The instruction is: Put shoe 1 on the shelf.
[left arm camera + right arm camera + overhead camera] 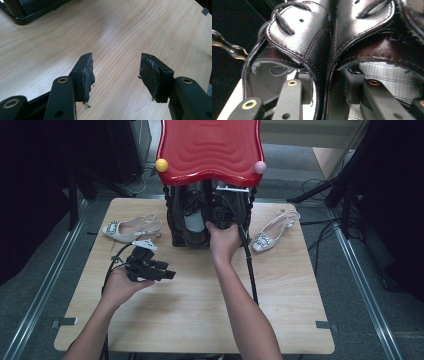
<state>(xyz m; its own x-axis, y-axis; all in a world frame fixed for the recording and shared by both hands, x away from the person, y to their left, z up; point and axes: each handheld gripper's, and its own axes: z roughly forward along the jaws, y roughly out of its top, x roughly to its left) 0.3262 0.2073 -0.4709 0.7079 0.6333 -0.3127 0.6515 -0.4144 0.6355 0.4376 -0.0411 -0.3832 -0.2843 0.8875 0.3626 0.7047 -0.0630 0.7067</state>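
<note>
**R gripper straddling the black shoe pair on the rack**

R gripper (325, 100), seen in its own view: one jaw sits inside each of the two black shoes (329, 47), w/ the shoes' touching inner walls running down btwn them at lower centre of frame. Jaws look spread either side of that double wall; can't tell if they're actually pressing it yet. Prob. placed so one squeeze clamps both shoes together and the pair lifts as one.

In the high view the R hand (223, 241) sits at centre frame, reaching into the dark shoe rack (176, 220) under the red top (210, 147). The black pair stands in that rack, upper centre of frame.

L gripper (116, 75): jaws wide apart, nothing btwn them, just bare wood table (120, 30) below. High view puts it at left-centre (150, 266), held low over the table, well apart from the rack. Looks parked, out of the way.

Two pale slingback heels lie on the table: one at upper left (131, 227), one at upper right (274, 231), flanking the rack, untouched.
</note>
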